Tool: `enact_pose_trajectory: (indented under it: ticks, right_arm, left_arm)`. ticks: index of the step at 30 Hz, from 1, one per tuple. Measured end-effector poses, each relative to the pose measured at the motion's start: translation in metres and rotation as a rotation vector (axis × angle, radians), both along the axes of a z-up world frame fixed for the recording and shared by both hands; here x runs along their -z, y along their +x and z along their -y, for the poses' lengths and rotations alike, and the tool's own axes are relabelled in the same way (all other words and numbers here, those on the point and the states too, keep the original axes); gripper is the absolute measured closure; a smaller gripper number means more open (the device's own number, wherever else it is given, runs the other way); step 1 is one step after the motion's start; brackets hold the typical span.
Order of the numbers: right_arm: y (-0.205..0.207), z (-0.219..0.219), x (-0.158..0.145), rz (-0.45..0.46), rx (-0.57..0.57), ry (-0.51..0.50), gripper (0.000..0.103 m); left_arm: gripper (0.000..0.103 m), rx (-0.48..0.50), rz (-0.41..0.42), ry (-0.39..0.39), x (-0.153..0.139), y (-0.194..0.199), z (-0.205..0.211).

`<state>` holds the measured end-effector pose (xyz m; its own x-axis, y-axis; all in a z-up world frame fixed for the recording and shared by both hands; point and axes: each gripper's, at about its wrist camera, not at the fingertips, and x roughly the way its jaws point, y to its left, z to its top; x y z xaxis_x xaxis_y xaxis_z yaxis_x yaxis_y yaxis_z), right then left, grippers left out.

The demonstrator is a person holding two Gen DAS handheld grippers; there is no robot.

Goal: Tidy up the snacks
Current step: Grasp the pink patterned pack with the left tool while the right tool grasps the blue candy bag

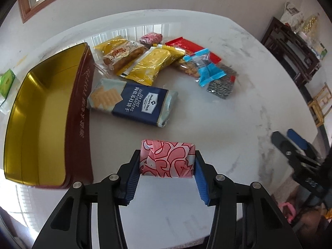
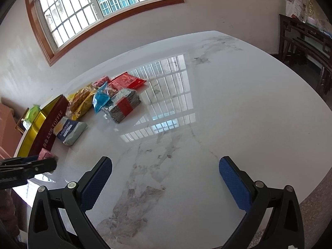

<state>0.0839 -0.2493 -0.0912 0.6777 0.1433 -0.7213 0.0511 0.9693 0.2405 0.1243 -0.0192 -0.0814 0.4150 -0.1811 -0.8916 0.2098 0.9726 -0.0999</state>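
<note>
Left wrist view: a pink-patterned snack [image 1: 168, 159] is clamped by the left gripper [image 1: 167, 167] beside the toffee tin [image 1: 79, 112]; the right gripper [image 2: 165, 171] is held spread, empty.

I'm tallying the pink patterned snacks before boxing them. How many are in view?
2. One pink snack is clamped in the left gripper near the toffee tin; the other pink snack lies at the pile's far edge. More may be hidden underneath.

"TOFFEE" on tin [image 2: 49, 124], "Member's Mark" on cracker pack [image 1: 132, 101]

Pink, red-swirled snack packet [image 1: 167, 159]; gold-lined maroon tin [image 1: 41, 112]; white marbled table [image 1: 207, 114]
</note>
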Motion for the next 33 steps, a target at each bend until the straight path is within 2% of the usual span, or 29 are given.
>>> enact_pose_trajectory:
  ticks: [6,11,17,22,25,29,31,32,33]
  right_arm:
    - [0.000,-0.005,-0.003,0.010,-0.033,-0.011,0.000]
    - [0.007,-0.021,-0.024,0.081,-0.152,-0.024,0.001]
    - [0.043,-0.053,-0.052,0.152,-0.307,-0.039,0.020]
    - [0.084,-0.085,-0.045,0.111,-0.383,-0.118,0.033]
    - [0.099,-0.099,-0.034,0.079,-0.405,-0.176,0.034]
    - [0.109,-0.110,-0.027,0.083,-0.422,-0.238,0.036]
    - [0.114,-0.118,-0.024,0.074,-0.445,-0.275,0.053]
    - [0.117,-0.121,-0.022,0.062,-0.452,-0.290,0.056]
    - [0.121,-0.123,-0.019,0.041,-0.453,-0.307,0.068]
  left_arm:
    - [0.054,-0.018,0.002,-0.046,-0.017,-0.011,-0.008]
    - [0.054,-0.034,0.003,-0.077,-0.027,-0.016,-0.019]
    - [0.054,-0.057,0.023,-0.098,-0.041,-0.020,-0.030]
    - [0.054,-0.077,0.044,-0.108,-0.054,-0.023,-0.040]
    - [0.054,-0.090,0.056,-0.113,-0.061,-0.024,-0.047]
    - [0.054,-0.106,0.067,-0.116,-0.068,-0.025,-0.056]
    - [0.054,-0.119,0.070,-0.117,-0.071,-0.026,-0.060]
    - [0.054,-0.127,0.072,-0.120,-0.073,-0.026,-0.064]
    - [0.054,-0.131,0.072,-0.121,-0.073,-0.026,-0.066]
